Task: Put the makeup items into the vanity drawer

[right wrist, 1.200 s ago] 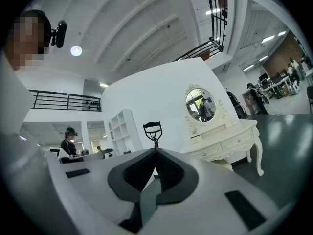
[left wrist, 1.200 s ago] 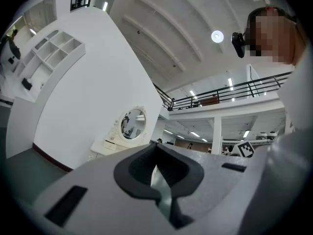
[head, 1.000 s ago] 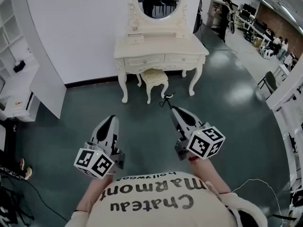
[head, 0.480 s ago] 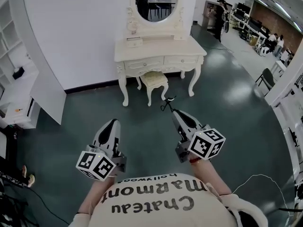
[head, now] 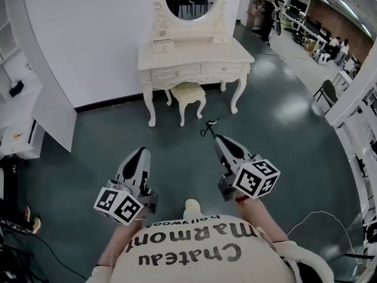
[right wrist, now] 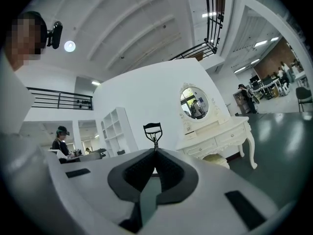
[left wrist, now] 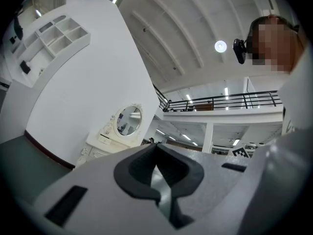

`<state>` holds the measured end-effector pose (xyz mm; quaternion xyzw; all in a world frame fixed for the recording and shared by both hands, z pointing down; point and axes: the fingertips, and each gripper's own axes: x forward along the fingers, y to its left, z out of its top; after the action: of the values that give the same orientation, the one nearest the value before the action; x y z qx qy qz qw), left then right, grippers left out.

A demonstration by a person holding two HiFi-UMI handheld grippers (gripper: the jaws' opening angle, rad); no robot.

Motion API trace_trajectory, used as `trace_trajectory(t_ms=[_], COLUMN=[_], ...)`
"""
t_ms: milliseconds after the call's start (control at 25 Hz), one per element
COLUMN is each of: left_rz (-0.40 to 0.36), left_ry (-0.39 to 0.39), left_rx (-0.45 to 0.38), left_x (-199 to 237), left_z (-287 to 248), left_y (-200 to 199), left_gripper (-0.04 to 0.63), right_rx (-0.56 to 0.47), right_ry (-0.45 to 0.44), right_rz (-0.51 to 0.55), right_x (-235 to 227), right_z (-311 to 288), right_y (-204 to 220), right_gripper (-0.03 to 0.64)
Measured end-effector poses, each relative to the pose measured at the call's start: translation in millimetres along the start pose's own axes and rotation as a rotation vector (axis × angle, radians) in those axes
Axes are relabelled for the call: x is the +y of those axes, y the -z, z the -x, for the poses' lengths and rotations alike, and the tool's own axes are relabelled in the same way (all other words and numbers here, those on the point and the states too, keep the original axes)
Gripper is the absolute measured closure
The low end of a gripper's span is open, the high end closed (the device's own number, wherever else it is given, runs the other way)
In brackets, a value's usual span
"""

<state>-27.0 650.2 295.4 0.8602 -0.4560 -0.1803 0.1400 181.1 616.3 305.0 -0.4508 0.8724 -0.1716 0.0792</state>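
A cream vanity table (head: 194,61) with an oval mirror and two front drawers (head: 175,72) stands against the white wall, some way ahead across the floor. My right gripper (head: 215,136) is shut on a black eyelash curler (head: 207,127), which sticks out past its tips; the curler (right wrist: 152,129) stands up in the right gripper view with the vanity (right wrist: 217,136) behind it. My left gripper (head: 138,151) is shut with nothing in it; its jaws (left wrist: 155,151) meet, and the vanity (left wrist: 110,141) shows far off.
A cushioned stool (head: 187,93) stands under the vanity. A white shelf unit (head: 23,99) is at the left wall. Desks, chairs and people fill the far right (head: 321,37). A cable (head: 318,223) lies on the dark green floor at lower right.
The vanity has shifted slightly left and nearer in the head view as the person walks toward it. A shoe tip now shows below, between the grippers. Both grippers hold as before.
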Motion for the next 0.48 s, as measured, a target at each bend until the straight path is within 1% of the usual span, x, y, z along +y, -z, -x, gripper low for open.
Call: trace_trajectory(t_ms=[200,480], left_rz=[-0.001,0.0], left_ry=[-0.025,-0.022], left_rx=[0.009,0.007], left_x=[19.3,36.4], left_z=[-16.8,-73.5], left_y=[1.9,1.2], left_gripper=[0.588,0.588], right_rx=[0.023,0.023], right_ry=[-0.02,-0.019], right_rz=[0.01,0.013], right_x=[-7.7,-49.8], right_z=[-23.3,-61.4], right_y=[3.1,-17.9], right_gripper=[0.586,0.586])
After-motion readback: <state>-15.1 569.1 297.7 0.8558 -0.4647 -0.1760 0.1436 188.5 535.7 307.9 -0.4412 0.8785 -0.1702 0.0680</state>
